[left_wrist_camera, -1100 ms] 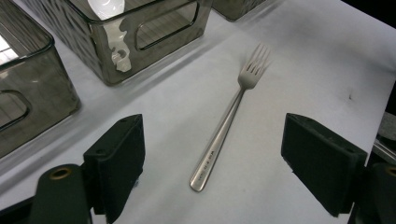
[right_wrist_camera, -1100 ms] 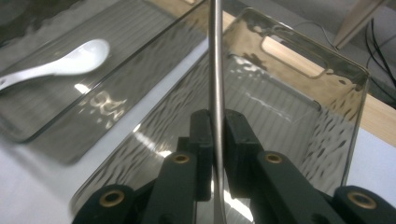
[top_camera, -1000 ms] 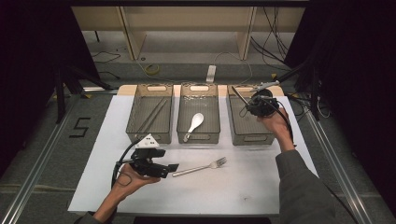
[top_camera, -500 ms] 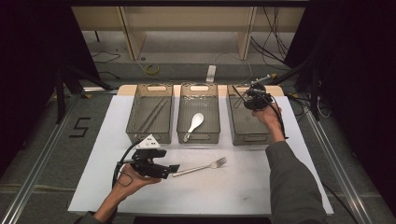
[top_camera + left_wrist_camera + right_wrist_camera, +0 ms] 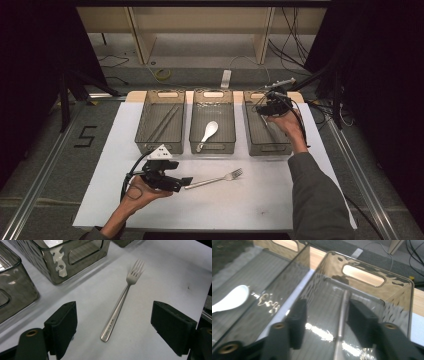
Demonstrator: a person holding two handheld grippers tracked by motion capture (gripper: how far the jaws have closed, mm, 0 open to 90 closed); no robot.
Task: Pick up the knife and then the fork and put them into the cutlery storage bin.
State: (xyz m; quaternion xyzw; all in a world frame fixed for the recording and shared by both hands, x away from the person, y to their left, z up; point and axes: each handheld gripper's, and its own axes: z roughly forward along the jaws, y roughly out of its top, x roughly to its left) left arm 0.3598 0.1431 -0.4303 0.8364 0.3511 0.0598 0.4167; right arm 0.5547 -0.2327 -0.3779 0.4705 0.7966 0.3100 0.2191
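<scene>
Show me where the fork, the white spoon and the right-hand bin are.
fork (image 5: 119, 307): left gripper view, middle of its handle.
white spoon (image 5: 209, 131): high view, its bowl, in the middle bin.
right-hand bin (image 5: 268, 148): high view, its near wall.

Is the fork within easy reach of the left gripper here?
Probably yes: the left gripper is open, its jaws either side of the fork handle, which lies flat on bare table with nothing between.

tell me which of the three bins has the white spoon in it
The middle bin: a white spoon lies in it. The left bin holds dark sticks, the right bin a metal utensil.
</scene>
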